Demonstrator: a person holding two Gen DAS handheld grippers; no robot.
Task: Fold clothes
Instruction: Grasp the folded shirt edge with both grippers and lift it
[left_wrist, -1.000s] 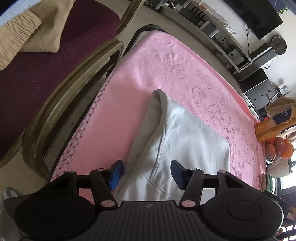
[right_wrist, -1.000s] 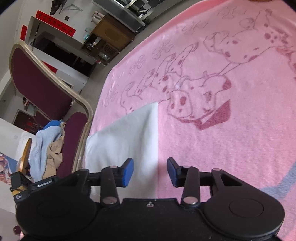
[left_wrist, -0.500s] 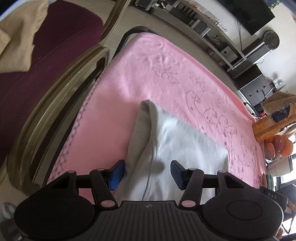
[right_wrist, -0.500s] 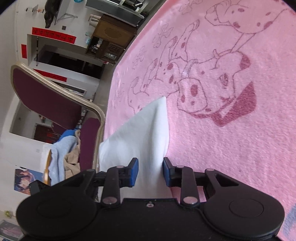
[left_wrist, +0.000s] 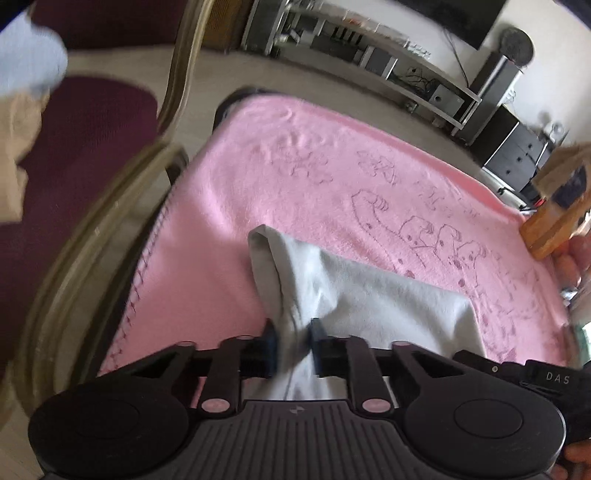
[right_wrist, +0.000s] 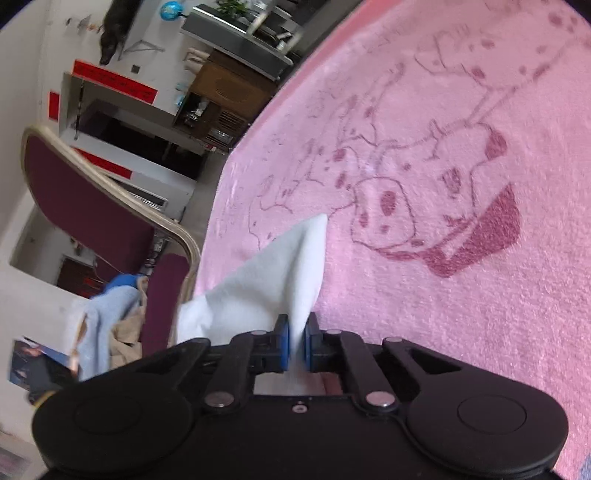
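A pink blanket (left_wrist: 280, 206) printed with spotted dogs covers the desk and fills most of both views. Along its edge, at the left of each frame, stand maroon chairs (right_wrist: 85, 199) with pale frames, one carrying a heap of blue and beige clothes (right_wrist: 110, 314). A media shelf (left_wrist: 369, 48) runs across the top of the left wrist view.

The task's thing, a white garment (left_wrist: 388, 299), lies on the blanket in the lower middle of the left wrist view, already doubled over, with a grey inner layer showing at its upper left corner.

The left tongs (left_wrist: 293, 341) are closing on a bunched fold of that white cloth at the bottom centre of the frame; the cloth sits squeezed between the blue pads and looks gripped. The right tongs (right_wrist: 295, 347) are pressed together, pinching the garment's other near corner, so the fabric rises from the pads in a tent shape up to a point against the blanket.

What could go wrong, as I judge it: the left pinch seems to gather several layers in a wad, so carrying it over may drag a crooked crease or shed the lower layer. If the two hands travel unevenly, the edges will land skewed. The fuzzy blanket may also cling and ruck up under the moving cloth.
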